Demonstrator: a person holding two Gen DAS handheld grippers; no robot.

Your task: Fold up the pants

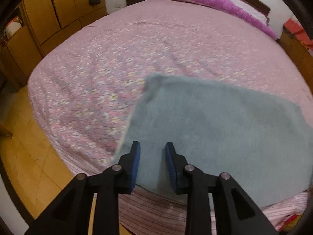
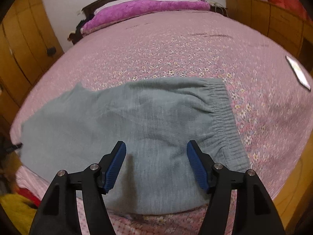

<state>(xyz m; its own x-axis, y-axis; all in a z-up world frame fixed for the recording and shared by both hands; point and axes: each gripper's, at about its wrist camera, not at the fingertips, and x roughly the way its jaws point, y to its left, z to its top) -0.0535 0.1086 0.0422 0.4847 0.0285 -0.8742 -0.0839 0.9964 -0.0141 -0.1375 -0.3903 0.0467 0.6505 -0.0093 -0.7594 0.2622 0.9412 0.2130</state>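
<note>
Grey-blue fleece pants (image 2: pixel 137 121) lie flat on the pink flowered bedspread (image 2: pixel 176 49), near the bed's front edge. The elastic waistband (image 2: pixel 225 117) is at the right in the right wrist view. My right gripper (image 2: pixel 155 146) is open above the pants' front middle, holding nothing. In the left wrist view the pants (image 1: pixel 225 127) fill the lower right. My left gripper (image 1: pixel 152 146) is open over their left end near the bed's edge, holding nothing.
A purple fuzzy blanket (image 2: pixel 146 9) and pillows lie at the headboard. A phone (image 2: pixel 298 72) lies on the bed at the far right. Wooden cabinets (image 1: pixel 54 13) stand to the left, wooden furniture (image 2: pixel 273 19) to the right. Tiled floor (image 1: pixel 25 146) is beside the bed.
</note>
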